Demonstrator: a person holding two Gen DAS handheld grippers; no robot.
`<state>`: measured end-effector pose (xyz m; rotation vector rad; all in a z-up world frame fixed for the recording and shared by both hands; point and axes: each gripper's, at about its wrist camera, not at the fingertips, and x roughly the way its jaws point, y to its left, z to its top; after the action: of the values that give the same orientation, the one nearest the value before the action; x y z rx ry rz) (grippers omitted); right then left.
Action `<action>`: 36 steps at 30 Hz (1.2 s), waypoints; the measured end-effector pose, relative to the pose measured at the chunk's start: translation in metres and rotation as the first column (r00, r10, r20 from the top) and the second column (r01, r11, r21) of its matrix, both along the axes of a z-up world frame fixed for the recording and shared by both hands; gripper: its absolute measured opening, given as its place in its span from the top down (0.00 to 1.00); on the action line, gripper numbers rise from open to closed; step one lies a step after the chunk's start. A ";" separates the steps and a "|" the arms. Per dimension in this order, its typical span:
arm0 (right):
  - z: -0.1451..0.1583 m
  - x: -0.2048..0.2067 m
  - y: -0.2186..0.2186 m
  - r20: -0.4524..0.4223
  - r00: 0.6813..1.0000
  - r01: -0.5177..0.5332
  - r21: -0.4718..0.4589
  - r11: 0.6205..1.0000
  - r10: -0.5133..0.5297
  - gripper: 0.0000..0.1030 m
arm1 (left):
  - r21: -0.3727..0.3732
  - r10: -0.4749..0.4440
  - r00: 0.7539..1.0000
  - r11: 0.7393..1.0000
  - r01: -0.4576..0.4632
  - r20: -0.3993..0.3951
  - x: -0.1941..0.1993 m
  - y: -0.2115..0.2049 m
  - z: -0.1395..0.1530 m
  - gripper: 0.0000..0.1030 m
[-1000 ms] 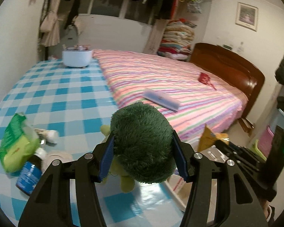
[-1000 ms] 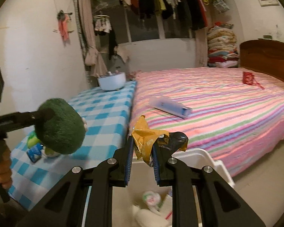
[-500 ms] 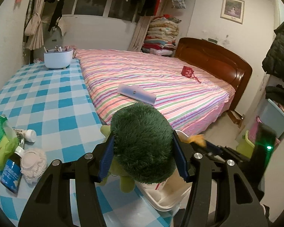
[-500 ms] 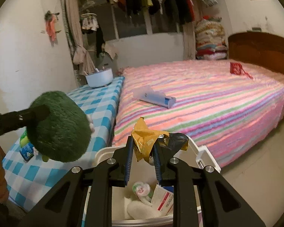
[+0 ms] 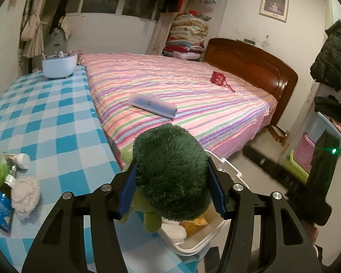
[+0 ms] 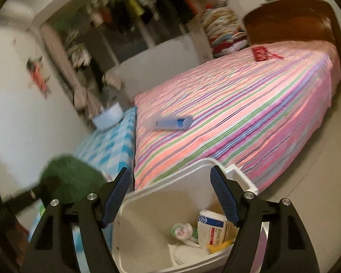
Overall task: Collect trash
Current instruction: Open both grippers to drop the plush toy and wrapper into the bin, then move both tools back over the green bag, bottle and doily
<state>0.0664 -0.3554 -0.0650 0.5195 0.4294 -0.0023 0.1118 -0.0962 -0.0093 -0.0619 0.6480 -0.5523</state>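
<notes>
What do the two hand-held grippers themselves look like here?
Both match: the left hand-held gripper and right hand-held gripper have matte black angular fingers with cut-out slots, silver round bolts, and ribbed blue pads. No cables or sleeves show.

Bin (image 6: 147, 216) on floor between bed (image 6: 238, 104) and table (image 5: 45, 113); box (image 6: 212, 229) inside bin.

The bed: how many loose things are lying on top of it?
2. A flat blue case lies near the middle of the bed, and a small red pouch sits closer to the headboard. Nothing else shows, though the plush hides the near corner.
</notes>
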 end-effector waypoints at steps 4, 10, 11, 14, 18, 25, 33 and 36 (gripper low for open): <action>0.005 -0.010 -0.013 0.055 0.995 0.076 0.020 0.997 -0.077 0.31 | 0.010 -0.052 0.998 0.999 0.052 -0.028 0.003 -0.022 -0.009 0.44; 0.003 -0.014 -0.026 0.063 0.990 0.124 0.056 0.991 -0.128 0.31 | 0.047 -0.113 0.992 0.992 0.116 -0.047 0.005 -0.051 -0.023 0.23; 0.004 -0.016 -0.028 0.069 0.988 0.133 0.061 0.989 -0.137 0.31 | 0.060 -0.114 0.993 0.992 0.115 -0.034 0.003 -0.054 -0.023 0.18; 0.004 -0.017 -0.032 0.070 0.987 0.140 0.060 0.988 -0.144 0.31 | 0.071 -0.105 0.995 0.992 0.104 0.005 0.001 -0.055 -0.016 0.10; 0.003 -0.017 -0.033 0.069 0.988 0.134 0.076 0.988 -0.139 0.31 | 0.057 -0.091 0.996 0.994 0.090 0.011 -0.002 -0.050 -0.011 0.08; 0.001 -0.012 -0.035 0.063 0.991 0.114 0.084 0.990 -0.120 0.31 | 0.066 -0.048 0.998 0.997 0.045 0.038 -0.013 -0.034 -0.005 0.08; 0.006 -0.010 -0.025 0.085 0.991 0.096 0.036 0.995 -0.099 0.31 | 0.005 -0.004 1.000 1.000 0.004 0.026 -0.052 -0.002 0.003 0.07; 0.007 -0.012 -0.019 0.091 0.993 0.076 0.014 0.997 -0.077 0.31 | 0.000 0.042 0.999 0.999 -0.042 0.030 -0.071 0.023 0.003 0.07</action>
<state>0.0546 -0.3745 -0.0585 0.5443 0.3196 -0.0497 0.0406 -0.0728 -0.0064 -0.0661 0.6168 -0.5120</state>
